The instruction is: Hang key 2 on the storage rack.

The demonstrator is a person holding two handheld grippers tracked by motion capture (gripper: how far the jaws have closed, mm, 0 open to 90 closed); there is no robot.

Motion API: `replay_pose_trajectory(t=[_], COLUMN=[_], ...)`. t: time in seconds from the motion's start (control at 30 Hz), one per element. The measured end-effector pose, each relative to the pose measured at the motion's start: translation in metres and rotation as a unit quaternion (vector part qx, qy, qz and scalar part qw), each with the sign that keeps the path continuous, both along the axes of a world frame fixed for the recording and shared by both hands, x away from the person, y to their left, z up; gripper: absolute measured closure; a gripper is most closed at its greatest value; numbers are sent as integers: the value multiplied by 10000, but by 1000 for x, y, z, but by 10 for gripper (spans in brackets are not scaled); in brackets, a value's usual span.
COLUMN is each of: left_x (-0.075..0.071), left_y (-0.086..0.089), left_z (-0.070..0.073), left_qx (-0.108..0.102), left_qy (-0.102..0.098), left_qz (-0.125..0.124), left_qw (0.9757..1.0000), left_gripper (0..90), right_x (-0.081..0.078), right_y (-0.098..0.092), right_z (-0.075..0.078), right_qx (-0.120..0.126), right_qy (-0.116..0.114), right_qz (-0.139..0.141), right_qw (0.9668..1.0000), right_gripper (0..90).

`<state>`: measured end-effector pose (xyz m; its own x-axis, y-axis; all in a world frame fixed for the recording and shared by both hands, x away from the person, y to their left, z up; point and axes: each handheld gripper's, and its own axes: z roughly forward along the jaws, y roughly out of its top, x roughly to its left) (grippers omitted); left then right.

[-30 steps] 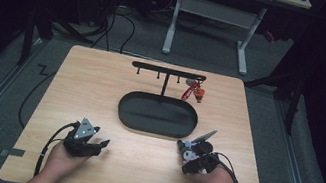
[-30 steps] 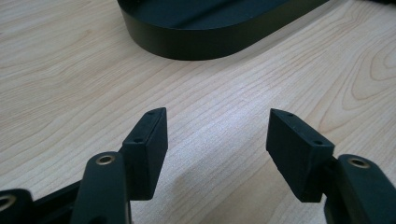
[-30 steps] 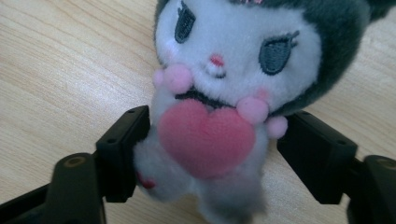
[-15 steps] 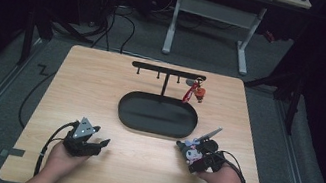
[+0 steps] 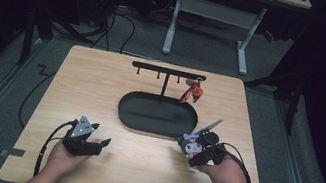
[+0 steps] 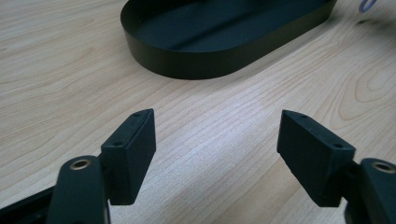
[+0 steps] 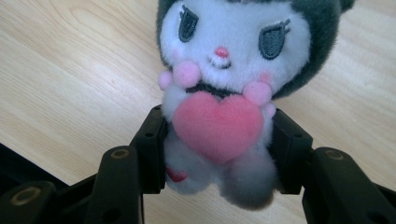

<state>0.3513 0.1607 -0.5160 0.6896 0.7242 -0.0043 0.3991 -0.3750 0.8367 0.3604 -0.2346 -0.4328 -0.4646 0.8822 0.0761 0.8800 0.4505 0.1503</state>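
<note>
A small plush doll (image 7: 224, 46) with a white face, dark ears and a pink heart sits between the pads of my right gripper (image 7: 217, 126), whose jaws have just been closing and are now shut on its body. In the high view this gripper (image 5: 194, 150) holds the doll (image 5: 189, 144) just above the table, off the right end of the black oval tray (image 5: 156, 120). My left gripper (image 5: 101, 134) rests at the front left; its jaws have just been opening. Nothing lies between its jaws (image 6: 217, 121), which point at the tray (image 6: 224, 60).
Behind the tray stands a black hook rack (image 5: 168, 70) with a red keychain (image 5: 190, 94) hanging from its right end. The wooden table (image 5: 91, 84) ends just behind the rack. Desk legs and cables lie on the dark floor beyond.
The right gripper closed on the plush doll and lifted it a little off the table. The left hand stayed in place while its jaws spread slightly.
</note>
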Motion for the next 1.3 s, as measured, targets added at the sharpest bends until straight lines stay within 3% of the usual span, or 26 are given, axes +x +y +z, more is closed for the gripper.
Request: replay_pose_trajectory(t=[0.13,0.33,0.5,0.73,1.3], left_x=[0,-4,-5,-6,-3], left_y=[1,6,8,6,6], left_z=[-1,-1,0,-1,-4], left_qx=[66,106,61,148,148], left_qy=[83,79,25,32,48], left_qz=[1,56,77,-17,-7], left_qw=[9999,9999,9999,9999,9999], left_gripper=[255,248,252,253,260], right_x=[8,21,33,49,77], right_y=[9,21,30,35,40], right_z=[12,28,45,71,103], right_qx=[40,25,24,99,196], right_qy=[14,51,5,-49,-126], right_qz=[104,114,289,175,168], right_qw=[9999,9999,9996,9998,9996], right_gripper=[489,489,489,488,488])
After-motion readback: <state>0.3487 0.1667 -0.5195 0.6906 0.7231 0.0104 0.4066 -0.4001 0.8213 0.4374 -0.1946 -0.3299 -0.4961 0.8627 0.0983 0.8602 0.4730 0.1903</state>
